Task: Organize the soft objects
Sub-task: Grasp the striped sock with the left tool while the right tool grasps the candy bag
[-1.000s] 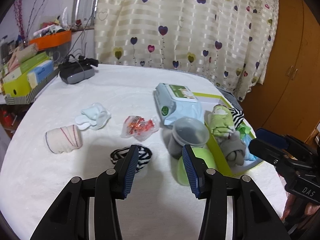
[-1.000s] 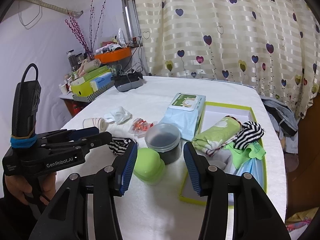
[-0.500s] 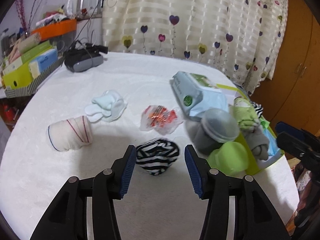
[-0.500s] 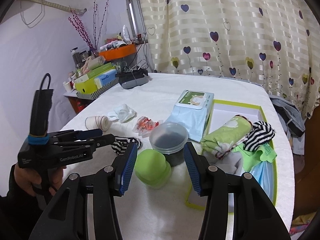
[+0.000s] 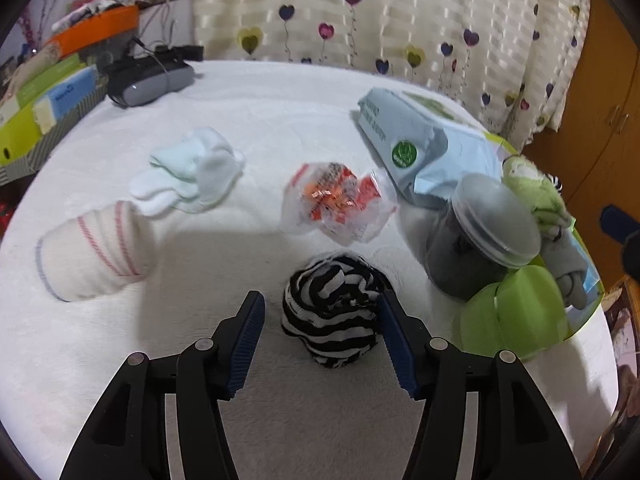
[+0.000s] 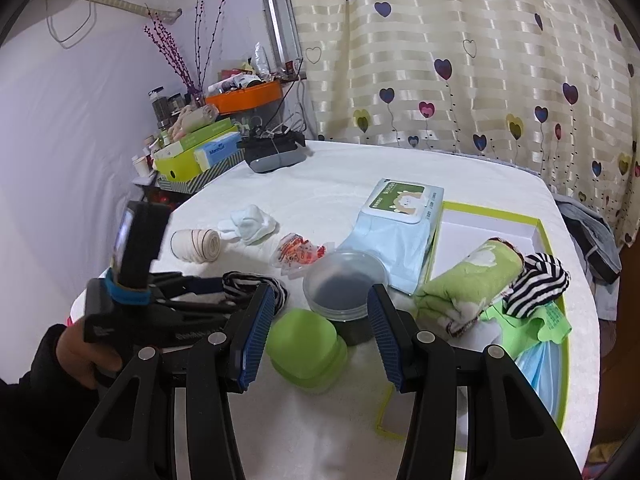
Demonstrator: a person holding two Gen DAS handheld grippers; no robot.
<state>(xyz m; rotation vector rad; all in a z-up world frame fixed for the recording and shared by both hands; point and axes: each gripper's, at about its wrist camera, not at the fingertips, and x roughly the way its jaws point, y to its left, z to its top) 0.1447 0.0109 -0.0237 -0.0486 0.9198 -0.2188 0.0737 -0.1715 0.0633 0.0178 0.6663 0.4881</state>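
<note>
Now your left tool (image 5: 320,328), jaws opening and pressing nothing, straddles the striped sock ball (image 5: 334,316): soft, light, squashy, so pinch its middle.

Wet-wipes pack (image 6: 400,216), lidded jar (image 6: 346,284), heart-print curtain (image 6: 460,52)

Black-white striped sock ball (image 5: 334,314) on white tablecloth; cream roll (image 5: 92,252), pale socks (image 5: 192,170) beyond.
</note>
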